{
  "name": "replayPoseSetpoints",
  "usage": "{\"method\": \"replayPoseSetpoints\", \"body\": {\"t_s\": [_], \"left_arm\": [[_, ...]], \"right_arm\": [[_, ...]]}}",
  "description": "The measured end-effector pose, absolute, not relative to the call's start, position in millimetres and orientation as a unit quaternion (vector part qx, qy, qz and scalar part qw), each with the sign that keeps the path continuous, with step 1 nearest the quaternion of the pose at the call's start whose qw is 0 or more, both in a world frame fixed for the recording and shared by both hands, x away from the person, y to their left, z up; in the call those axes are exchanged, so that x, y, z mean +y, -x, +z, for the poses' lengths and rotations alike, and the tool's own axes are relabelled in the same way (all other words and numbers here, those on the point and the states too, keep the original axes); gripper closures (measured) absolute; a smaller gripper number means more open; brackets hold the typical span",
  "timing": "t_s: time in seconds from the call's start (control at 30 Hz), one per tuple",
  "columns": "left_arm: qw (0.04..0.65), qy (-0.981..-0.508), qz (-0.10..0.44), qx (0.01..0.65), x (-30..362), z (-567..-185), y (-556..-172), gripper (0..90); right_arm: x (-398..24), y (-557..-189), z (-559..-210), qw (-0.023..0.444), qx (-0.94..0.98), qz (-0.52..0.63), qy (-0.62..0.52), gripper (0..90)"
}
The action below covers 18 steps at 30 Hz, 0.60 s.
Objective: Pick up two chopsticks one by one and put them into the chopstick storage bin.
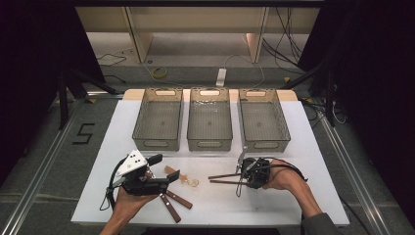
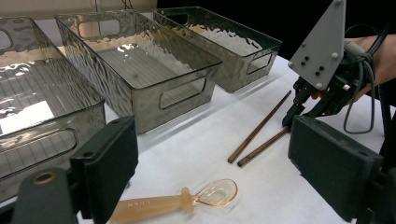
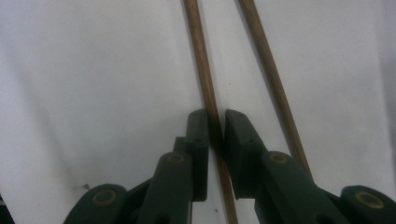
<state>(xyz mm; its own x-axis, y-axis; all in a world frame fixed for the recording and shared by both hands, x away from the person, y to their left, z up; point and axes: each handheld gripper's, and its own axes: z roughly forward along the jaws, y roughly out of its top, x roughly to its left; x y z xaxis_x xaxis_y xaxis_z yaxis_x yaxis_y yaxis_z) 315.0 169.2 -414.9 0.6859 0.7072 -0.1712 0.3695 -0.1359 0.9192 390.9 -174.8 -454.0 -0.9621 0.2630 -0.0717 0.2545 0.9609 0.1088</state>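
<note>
Two chopsticks (image 3: pixel 205 84), thin, round and of brown wood, are laid side by side on the white table (image 1: pixel 303 147), right of the middle, in front of three clear ribbed bins (image 1: pixel 209 125). One chopstick is pinched between the black jaws of the right gripper (image 3: pixel 215 135), which are nearly closed on it; the other (image 3: pixel 273 84) is left free just beside. The left gripper (image 2: pixel 210 154) is held wide open and empty above an amber plastic spoon (image 2: pixel 187 200). Two brown-handled utensils (image 1: pixel 172 203), partly hidden by the left hand, cannot be identified.
</note>
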Motion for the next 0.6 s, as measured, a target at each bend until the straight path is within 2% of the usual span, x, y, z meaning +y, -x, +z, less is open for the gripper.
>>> {"method": "replayPoseSetpoints", "body": {"t_s": [0.4, 0.6], "left_arm": [[0.548, -0.736, 0.155, 0.367, 170.3, -414.6, -315.2, 15.4], [0.544, -0.739, 0.154, 0.366, 169.3, -414.9, -315.6, 15.4]], "right_arm": [[-174.6, -383.7, -452.7, 0.03, 0.994, 0.04, -0.095, 85.7], [-173.3, -378.3, -443.1, 0.042, 0.993, 0.063, -0.093, 85.8]]}}
